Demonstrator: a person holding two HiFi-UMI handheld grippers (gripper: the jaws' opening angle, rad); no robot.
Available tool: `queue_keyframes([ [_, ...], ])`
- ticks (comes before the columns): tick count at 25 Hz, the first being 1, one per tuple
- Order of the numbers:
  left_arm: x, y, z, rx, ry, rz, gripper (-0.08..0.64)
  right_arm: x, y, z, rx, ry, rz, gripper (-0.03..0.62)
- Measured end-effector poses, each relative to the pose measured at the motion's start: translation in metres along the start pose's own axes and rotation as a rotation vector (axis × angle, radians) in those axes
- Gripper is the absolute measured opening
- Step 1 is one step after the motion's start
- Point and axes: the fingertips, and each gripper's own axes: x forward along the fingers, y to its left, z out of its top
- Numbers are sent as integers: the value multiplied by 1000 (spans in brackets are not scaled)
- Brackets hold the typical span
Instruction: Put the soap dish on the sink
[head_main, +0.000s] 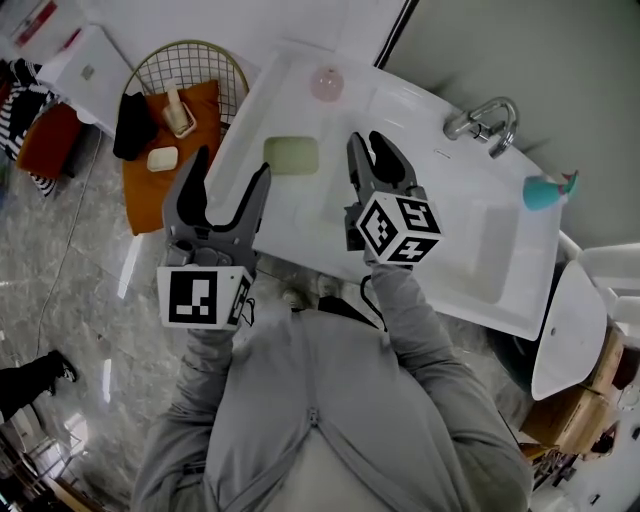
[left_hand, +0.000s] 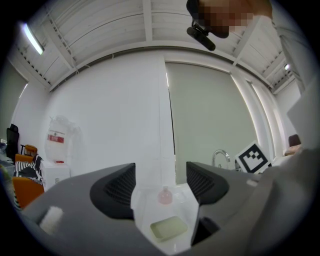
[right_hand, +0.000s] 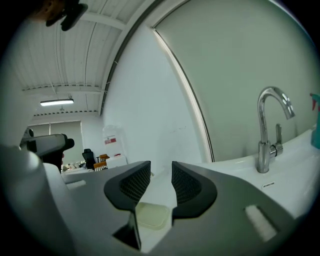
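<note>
So the dish (head_main: 291, 155) is already sitting flat on the sink (head_main: 420, 215), on the flat surface left of the basin, upper middle of the head view. The job looks basically done to me.

Neither claw has hold of anything. The left claw (head_main: 232, 165) is spread wide, hanging over the sink's front edge just beside the dish. The right claw (head_main: 367, 140) is only parted a crack, nothing in the gap, just right of the dish. My guess is both sit a little back like that so they don't bump it.

View differences: the head view is the only one showing the wire basket (head_main: 190, 60) on the floor at upper left, with an orange cloth and soapy bits inside. The left claw's view lines up the dish low centre with a pink bottle (left_hand: 165, 196) behind it, which the right one doesn't show. The right claw's view gives the tap (right_hand: 267, 130) big on the right, and the dish peeks out low between its jaws.
</note>
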Motion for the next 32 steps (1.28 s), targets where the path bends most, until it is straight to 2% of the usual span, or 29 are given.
queue_keyframes([
  [10, 8, -4, 3, -4, -19, 29, 345, -51, 5, 38, -19, -85, 16, 114],
  [16, 9, -4, 3, -3, -19, 46, 345, -69, 11, 38, -53, -92, 28, 114],
  [22, 7, 0, 2, 4, -16, 72, 345, -80, 9, 34, -47, -83, 20, 114],
  [32, 1, 4, 2, 13, -12, 112, 345, -77, 6, 31, -79, -76, 34, 114],
])
